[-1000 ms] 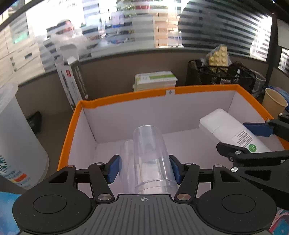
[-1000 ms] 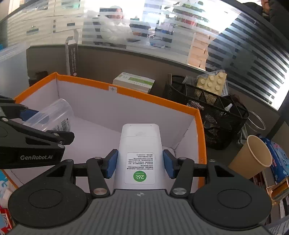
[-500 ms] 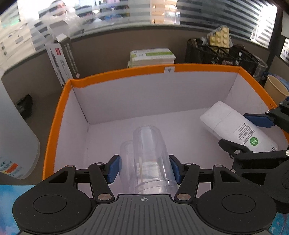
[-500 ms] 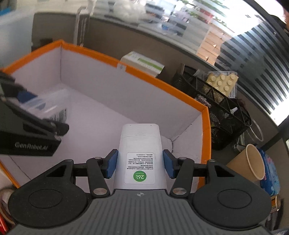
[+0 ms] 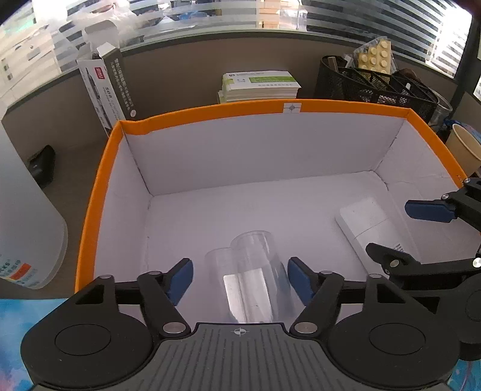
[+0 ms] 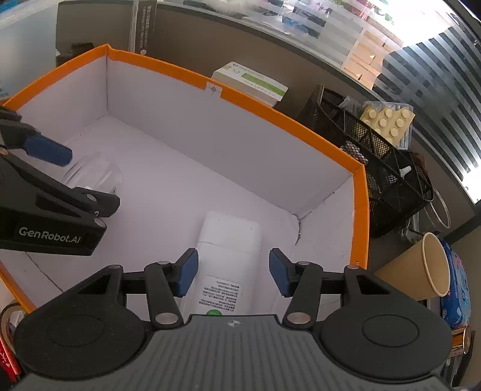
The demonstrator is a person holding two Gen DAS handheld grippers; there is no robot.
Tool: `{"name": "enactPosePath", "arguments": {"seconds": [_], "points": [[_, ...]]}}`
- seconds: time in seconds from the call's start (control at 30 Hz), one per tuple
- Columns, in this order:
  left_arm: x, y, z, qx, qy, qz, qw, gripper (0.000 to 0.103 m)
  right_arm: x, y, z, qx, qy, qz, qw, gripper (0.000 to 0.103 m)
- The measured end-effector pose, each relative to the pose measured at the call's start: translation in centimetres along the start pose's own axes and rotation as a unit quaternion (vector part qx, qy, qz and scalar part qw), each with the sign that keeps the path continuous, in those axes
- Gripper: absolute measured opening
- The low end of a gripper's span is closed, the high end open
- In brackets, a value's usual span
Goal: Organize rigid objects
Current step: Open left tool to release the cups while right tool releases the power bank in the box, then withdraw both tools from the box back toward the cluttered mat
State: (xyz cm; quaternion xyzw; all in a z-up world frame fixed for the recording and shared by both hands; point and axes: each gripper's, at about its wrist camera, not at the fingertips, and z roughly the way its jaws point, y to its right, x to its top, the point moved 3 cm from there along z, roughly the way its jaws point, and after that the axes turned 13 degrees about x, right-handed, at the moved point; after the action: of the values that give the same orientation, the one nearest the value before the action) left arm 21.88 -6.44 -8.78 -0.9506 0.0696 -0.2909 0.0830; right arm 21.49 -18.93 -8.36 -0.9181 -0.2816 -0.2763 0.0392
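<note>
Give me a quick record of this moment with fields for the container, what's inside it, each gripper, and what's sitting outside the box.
container: orange-rimmed box, white inside
inside, left part: clear plastic cup, lying on its side on the floor
inside, right part: white device with a printed label, lying flat near the corner
left gripper: jaws opening, pads clear of the cup between them
right gripper: pads apart from the white device between them
outside: black mesh organizer, paper cup, green-and-white carton

Office desk: grey partition (image 5: 186, 75) running along back, striped frosted glass (image 5: 375, 21) sitting above it, mesh organizer (image 5: 375, 87) and stacked booklets (image 5: 258, 87) crowding desktop.
</note>
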Motion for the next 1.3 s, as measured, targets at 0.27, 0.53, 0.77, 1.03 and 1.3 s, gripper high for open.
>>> {"name": "enactPosePath", "arguments": {"seconds": [0.27,0.53,0.77,1.03,1.3], "points": [[-0.3,0.0,-0.8,-0.001,0.008,0.006,1.0000,0.080,0.2,-0.6,-0.8,-0.035,0.015,-0.017,0.999,0.078],[0.2,-1.2,-6.8,0.058,0.120,0.003,0.9910,0.103,0.5,-1.8,-5.8,-0.101,0.070,-0.051,0.991,0.079],[-1.0,-3.9,-13.3,0.105,0.223,0.005,0.9692,0.103,0.0,-3.6,-11.9,-0.118,0.164,-0.032,0.979,0.088],[-7.8,-7.4,-14.5,0.137,0.238,-0.056,0.9599,0.103,-7.1,-6.4,-18.6,-0.092,0.314,0.038,0.944,0.096],[-12.9,-6.8,-9.8,0.102,0.154,-0.082,0.9794,0.103,-13.8,-7.3,-14.9,-0.061,0.279,0.114,0.952,0.096]]}}
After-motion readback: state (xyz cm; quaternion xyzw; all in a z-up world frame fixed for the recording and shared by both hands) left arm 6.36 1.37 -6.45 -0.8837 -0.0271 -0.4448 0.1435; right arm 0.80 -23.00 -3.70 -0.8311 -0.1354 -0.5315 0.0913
